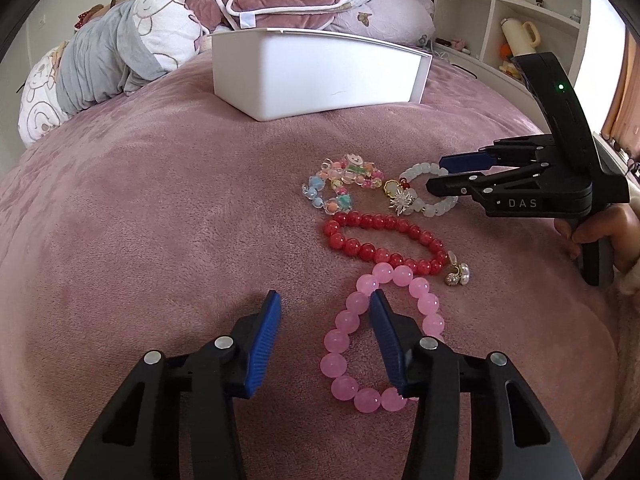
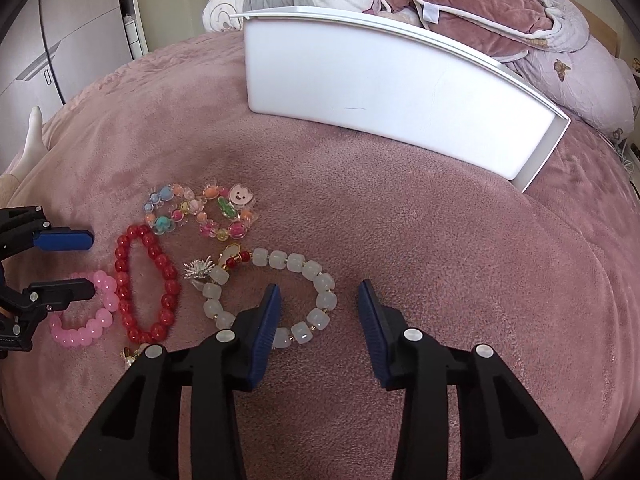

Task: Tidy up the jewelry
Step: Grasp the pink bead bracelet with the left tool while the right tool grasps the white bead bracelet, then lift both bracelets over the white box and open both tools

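On the mauve blanket we straddle the pink bead bracelet (image 1: 382, 340) with the left gripper (image 1: 324, 300) and the white bead bracelet (image 2: 276, 300) with the right gripper (image 2: 318, 292), jaws part-open, nothing pinched; round beads may roll free of the closing pads.

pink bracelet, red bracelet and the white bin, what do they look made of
Pink bracelet: translucent glossy round beads, glass or stone, showing bright highlights. Red bracelet: similar glossy translucent beads, plus a metal and pearl-like charm. White bin: smooth matte plastic, with thin moulded walls.
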The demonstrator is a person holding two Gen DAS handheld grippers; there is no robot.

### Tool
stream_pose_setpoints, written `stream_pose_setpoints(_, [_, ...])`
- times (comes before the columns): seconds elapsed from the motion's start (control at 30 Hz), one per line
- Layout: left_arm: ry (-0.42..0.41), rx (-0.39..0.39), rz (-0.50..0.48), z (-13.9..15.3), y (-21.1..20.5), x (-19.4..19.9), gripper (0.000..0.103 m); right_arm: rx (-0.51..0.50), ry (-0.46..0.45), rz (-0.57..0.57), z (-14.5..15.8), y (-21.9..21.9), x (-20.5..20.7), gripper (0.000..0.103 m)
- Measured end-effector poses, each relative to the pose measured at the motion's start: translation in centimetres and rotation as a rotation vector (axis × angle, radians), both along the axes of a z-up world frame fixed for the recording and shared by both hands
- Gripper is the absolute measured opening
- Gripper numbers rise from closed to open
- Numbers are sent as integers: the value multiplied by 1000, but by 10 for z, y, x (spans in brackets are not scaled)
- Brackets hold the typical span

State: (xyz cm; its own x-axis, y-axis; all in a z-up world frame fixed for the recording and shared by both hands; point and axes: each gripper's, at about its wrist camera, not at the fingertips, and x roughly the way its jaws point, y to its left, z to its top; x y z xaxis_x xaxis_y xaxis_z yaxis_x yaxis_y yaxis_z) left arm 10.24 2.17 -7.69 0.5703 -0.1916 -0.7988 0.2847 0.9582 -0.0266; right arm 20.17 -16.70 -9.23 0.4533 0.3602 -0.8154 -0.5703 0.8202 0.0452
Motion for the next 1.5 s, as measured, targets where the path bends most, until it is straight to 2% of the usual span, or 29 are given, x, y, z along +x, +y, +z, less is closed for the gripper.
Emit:
stream_pose_setpoints(0.1, [3, 13, -9, -3, -3, 1, 48, 10, 20, 0, -3, -1, 1, 40])
stream_pose_setpoints(0.2, [1, 20, -26, -4, -6, 0, 39, 57, 61, 11, -4, -5, 4, 29])
stream_pose_setpoints(0.27, [-10, 40, -33, -4, -9, -2, 33, 76, 79, 3, -2, -7, 3, 25])
stream_pose_setpoints(0.4, [-23, 67, -51, -5, -16, -7, 25, 61, 70, 14, 1, -7, 0, 17])
stream_pose_setpoints(0.53, [-11, 37, -39, -4, -12, -7, 20, 60, 63, 21, 3, -6, -3, 13])
stream_pose_setpoints(0.73, [-15, 28, -31, 2, -12, -9, 19, 91, 59, 21, 12, -13, -8, 11])
stream_pose_setpoints(1.0, [-69, -19, 11, 28, -5, -9, 17, 152, -7, 20, 45, -23, -14, 11])
stream_pose_setpoints(1.13, [-77, -62, 32, 44, -1, 3, 17, 188, -36, 27, 63, -25, -11, 11])
stream_pose_setpoints(1.23, [-91, -38, 32, 57, -3, 15, 17, 197, -52, 28, 76, -22, -6, 11])
stream_pose_setpoints(1.5, [-135, -47, 51, 104, -6, 59, 17, 242, -96, 5, 117, -29, 13, 11])
